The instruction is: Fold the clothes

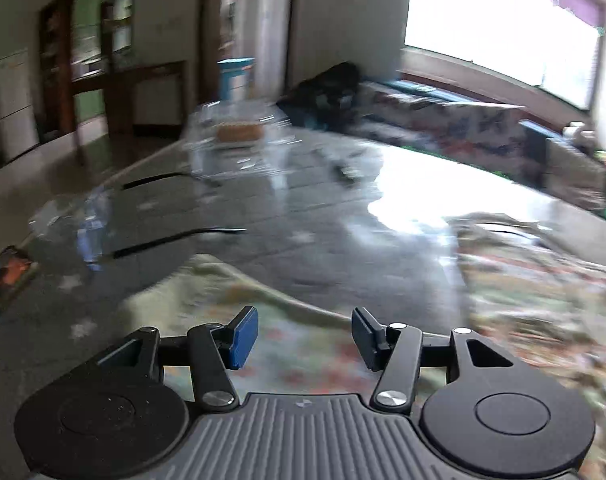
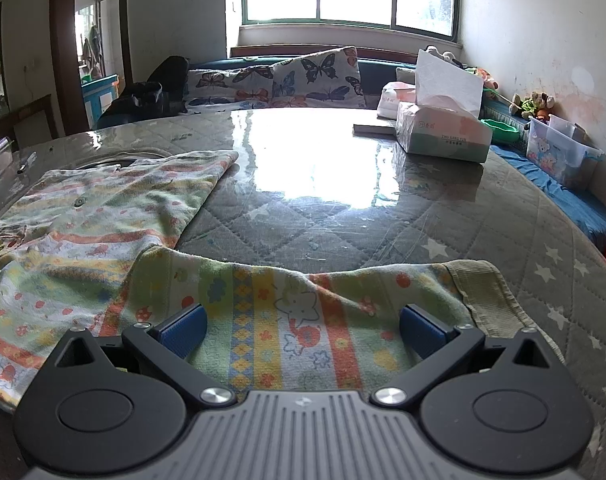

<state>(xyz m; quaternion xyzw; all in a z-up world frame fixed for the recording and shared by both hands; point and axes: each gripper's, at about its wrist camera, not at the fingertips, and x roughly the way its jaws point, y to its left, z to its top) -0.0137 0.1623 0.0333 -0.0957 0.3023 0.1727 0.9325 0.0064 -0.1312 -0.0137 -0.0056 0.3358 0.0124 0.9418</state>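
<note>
A child's garment in pale green with orange and yellow patterned stripes lies spread on the table, which has a grey quilted cover under a glossy sheet. One sleeve, ending in a ribbed cuff, stretches across the front. My right gripper hovers open over that sleeve, its blue pads wide apart and the cloth lying under them. The left wrist view is blurred by motion. There my left gripper stands open over another part of the garment, and nothing is pinched between its pads.
A tissue box and a white bag stand at the table's far right. A clear plastic container sits at the far left and a picture book at the left edge. Butterfly cushions line the bench under the window.
</note>
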